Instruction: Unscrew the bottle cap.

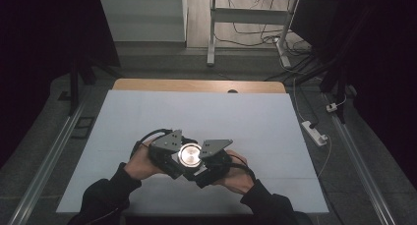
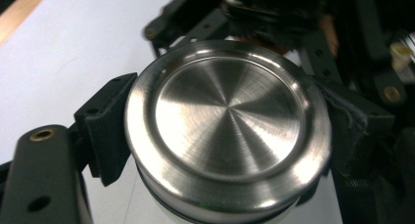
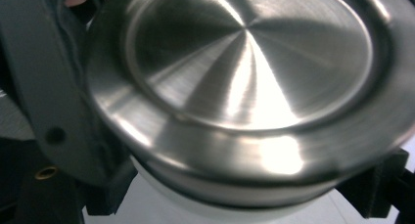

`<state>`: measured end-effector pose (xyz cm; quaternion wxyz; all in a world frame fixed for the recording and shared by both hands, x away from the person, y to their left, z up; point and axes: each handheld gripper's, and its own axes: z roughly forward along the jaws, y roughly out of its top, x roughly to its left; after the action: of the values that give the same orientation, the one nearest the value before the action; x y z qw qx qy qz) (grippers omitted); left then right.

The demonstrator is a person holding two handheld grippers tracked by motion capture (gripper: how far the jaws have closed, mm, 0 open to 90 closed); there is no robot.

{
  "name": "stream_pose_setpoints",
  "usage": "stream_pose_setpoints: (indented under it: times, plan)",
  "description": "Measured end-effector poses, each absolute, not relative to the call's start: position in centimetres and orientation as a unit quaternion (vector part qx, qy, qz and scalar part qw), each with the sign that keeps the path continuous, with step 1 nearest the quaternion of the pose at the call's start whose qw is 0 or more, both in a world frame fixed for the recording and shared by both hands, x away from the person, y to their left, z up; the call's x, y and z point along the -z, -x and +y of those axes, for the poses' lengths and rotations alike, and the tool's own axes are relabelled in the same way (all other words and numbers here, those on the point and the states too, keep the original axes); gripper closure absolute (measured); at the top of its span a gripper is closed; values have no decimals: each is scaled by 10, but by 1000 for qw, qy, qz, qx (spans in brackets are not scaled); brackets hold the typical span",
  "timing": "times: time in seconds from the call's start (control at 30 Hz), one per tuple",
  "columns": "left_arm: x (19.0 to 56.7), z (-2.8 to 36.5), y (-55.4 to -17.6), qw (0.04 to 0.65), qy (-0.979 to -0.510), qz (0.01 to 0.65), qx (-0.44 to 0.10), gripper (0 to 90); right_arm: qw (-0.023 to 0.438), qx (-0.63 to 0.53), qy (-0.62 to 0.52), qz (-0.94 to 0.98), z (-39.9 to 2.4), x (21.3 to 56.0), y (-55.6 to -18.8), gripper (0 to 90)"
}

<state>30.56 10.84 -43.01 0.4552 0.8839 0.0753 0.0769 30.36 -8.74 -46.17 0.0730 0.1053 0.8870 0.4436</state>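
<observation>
High view: near the table's front edge, left gripper [image 1: 173, 158] clamps the steel lid [image 1: 190, 154], right gripper [image 1: 209, 162] clamps the white container [image 3: 205, 204] below, lid not yet off.

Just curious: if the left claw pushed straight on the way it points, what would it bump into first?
Already clamped on the steel lid, the left claw would probably meet the right claw just beyond.

The steel lid [image 1: 190, 154] sits between the left gripper [image 1: 169, 151] and the right gripper [image 1: 212, 156], each blocking the other's way inward. In the left gripper view, the jaws hug the lid's rim, with the right gripper close behind it. Ahead of both grippers and out to either side, the white table [image 1: 196, 112] lies bare and passable.
</observation>
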Motion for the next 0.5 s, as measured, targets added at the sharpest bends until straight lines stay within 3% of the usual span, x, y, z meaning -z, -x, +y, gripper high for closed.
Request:
stream_pose_setpoints:
  times: [0.23, 0.5]
  plan:
    - [429, 102, -307, 480, -856, 162, -99, 186, 99, -444, -158, 876, -90, 464, -310, 151]
    - [425, 106, -305, 487, -850, 173, -104, 186, 105, -445, -178, 872, -91, 466, -311, 151]
